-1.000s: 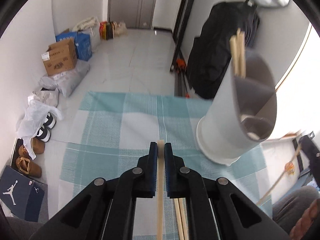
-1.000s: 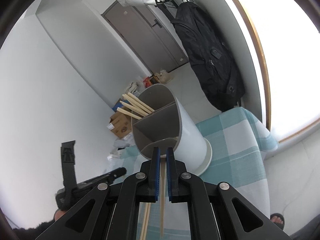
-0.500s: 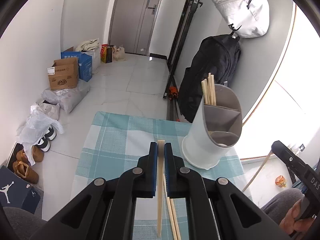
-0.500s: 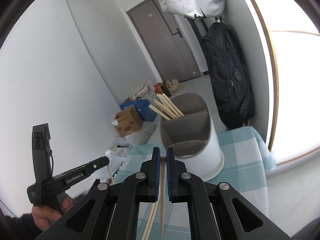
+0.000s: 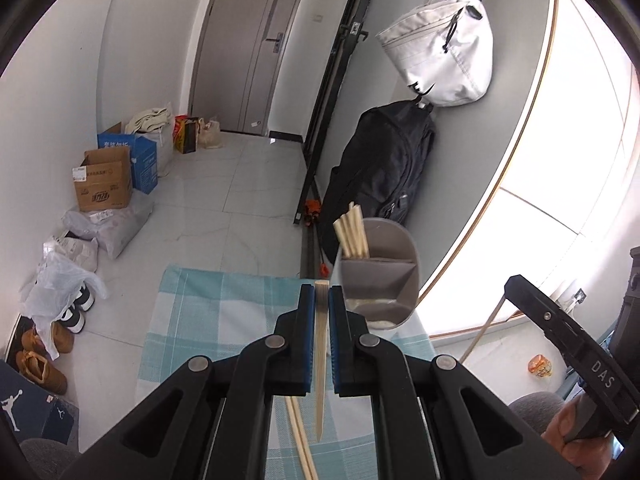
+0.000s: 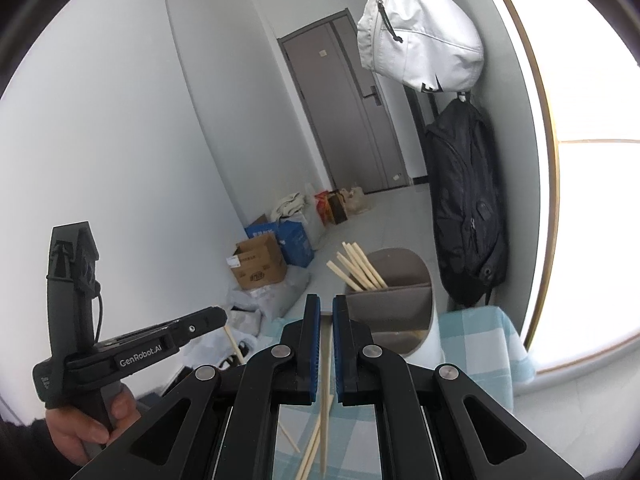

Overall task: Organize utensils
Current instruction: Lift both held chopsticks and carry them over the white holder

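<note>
My left gripper (image 5: 321, 294) is shut on a wooden chopstick (image 5: 320, 360) that hangs down between its fingers, above the table. My right gripper (image 6: 326, 304) is shut on another chopstick (image 6: 326, 408) in the same way. A white utensil holder (image 5: 380, 276) with grey compartments stands on the checked teal cloth (image 5: 208, 312), ahead and right of the left gripper. Several chopsticks (image 5: 352, 236) stand in its far compartment. It also shows in the right wrist view (image 6: 396, 304). Loose chopsticks (image 5: 300, 440) lie on the cloth below; they also show in the right wrist view (image 6: 310, 452).
The small table ends close behind the holder. A black backpack (image 5: 384, 168) and a white bag (image 5: 444, 52) hang on the wall beyond. Boxes (image 5: 104, 184), bags and shoes (image 5: 44, 344) sit on the floor to the left. The other handheld gripper (image 6: 132, 352) is at left.
Both grippers have lifted up and back from the holder, each keeping its chopstick. The holder looks smaller and further off in both views.
</note>
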Demonstrator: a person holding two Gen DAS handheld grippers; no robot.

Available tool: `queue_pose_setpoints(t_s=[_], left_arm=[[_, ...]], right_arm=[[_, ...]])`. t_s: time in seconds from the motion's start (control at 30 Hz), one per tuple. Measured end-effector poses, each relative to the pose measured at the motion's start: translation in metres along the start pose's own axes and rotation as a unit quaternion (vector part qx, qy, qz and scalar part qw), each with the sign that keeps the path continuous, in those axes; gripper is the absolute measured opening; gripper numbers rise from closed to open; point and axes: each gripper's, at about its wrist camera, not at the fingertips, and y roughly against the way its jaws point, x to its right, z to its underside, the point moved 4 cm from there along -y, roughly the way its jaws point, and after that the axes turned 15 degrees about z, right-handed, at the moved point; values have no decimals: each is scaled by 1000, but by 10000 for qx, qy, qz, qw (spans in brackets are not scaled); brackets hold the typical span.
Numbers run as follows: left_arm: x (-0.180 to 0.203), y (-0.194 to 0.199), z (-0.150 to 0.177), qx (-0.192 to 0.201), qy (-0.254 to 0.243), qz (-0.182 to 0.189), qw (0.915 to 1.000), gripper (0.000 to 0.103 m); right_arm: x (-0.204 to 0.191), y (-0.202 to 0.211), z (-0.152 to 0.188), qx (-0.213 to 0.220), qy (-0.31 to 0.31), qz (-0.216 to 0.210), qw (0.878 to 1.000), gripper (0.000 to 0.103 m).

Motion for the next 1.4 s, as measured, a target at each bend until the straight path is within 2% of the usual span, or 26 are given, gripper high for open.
queue_pose_setpoints(t_s=[0.4, 0.87, 1.13, 1.4], left_arm=[[32, -1, -63, 340, 146, 370, 9986, 3], [41, -42, -120, 521, 290, 504, 9969, 3], [19, -73, -129, 506, 480, 451, 9965, 3], [-7, -102, -128, 327, 782, 457, 9954, 3]], right_arm=[[-1, 0, -80, 355, 321, -69, 9988, 5], [20, -45, -152, 402, 402, 24, 9984, 5], [23, -88, -172, 344, 590, 10, 9977, 5], [14, -132, -166, 157, 835, -24, 9964, 5]])
